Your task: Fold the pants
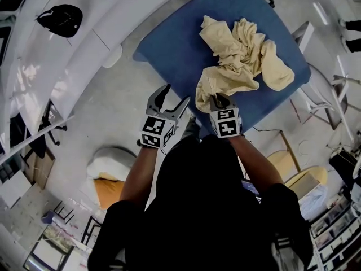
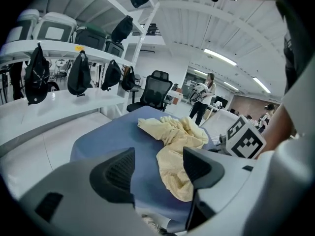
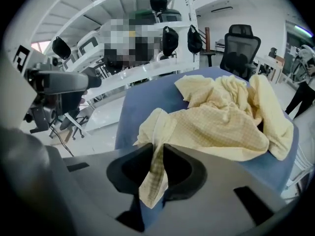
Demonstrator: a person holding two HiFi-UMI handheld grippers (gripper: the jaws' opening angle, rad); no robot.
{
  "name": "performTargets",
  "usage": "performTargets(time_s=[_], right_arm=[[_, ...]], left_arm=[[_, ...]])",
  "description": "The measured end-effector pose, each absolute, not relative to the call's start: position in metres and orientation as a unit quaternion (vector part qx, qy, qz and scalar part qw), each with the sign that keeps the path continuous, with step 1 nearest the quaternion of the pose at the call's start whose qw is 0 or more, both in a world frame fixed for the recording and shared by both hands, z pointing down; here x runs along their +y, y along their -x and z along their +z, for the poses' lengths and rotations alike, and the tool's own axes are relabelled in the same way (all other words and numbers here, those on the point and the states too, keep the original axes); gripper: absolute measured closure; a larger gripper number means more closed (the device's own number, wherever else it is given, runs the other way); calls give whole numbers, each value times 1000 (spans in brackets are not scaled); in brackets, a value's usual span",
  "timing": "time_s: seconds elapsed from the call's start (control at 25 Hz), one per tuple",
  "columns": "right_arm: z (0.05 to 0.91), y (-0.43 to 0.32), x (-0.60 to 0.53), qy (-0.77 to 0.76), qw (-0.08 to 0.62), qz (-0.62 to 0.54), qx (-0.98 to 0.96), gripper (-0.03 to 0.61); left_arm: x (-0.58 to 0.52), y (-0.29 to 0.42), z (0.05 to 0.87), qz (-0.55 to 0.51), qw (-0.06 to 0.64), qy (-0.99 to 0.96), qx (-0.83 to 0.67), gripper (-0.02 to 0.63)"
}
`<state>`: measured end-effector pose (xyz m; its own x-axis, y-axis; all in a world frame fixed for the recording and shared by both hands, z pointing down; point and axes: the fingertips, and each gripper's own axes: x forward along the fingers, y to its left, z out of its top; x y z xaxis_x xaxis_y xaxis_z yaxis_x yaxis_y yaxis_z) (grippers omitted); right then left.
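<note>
Pants (image 1: 242,55) lie crumpled in a pale yellow heap on the blue table (image 1: 175,44), reaching from its near edge toward the far right corner. In the head view, the right gripper (image 1: 219,99) sits at the near edge with a tip of the cloth in its jaws. The left gripper (image 1: 172,99) hangs by the near left corner, just beside the heap but off the cloth, its jaws spread.

In the left gripper view, the jaws stand wide with nothing between them. The pants (image 2: 177,146) lie beyond, draping toward the table's near edge.

In the right gripper view, the jaws are pinched narrow on a thin fold of the fabric (image 3: 156,166), which hangs down between the pads. The rest of the heap rises behind.

The hold looks slight, only an edge of cloth, so a firm pull could slide it out of the jaws. With only one gripper holding, dragging would likely bunch the heap further instead of spreading it. A pull toward the near edge could also tip the whole pile off the table, since part of it already hangs there.
</note>
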<state>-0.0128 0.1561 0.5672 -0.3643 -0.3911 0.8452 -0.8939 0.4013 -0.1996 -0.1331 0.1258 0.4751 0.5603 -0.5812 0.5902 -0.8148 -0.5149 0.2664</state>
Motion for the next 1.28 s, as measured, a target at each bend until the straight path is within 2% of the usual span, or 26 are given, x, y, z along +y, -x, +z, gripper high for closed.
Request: performTargets(time_s=[0.2,0.48,0.96,1.28], right_arm=[[535,-32,155,-481,345,313,-743,518],[509,-144,140,-555,335,296,-702,522],[499,-299,133,-634,350,294,-624,520],[479,-384,111,-688,374,267,-562,522]], left_arm=[[128,107,472,231,255,-860,-378,298],[116,61,467,236,249,-866,-364,299],[74,-3,475,250,251,-865,-356,301],[69,-14,477,254,262,-860,-357,302]])
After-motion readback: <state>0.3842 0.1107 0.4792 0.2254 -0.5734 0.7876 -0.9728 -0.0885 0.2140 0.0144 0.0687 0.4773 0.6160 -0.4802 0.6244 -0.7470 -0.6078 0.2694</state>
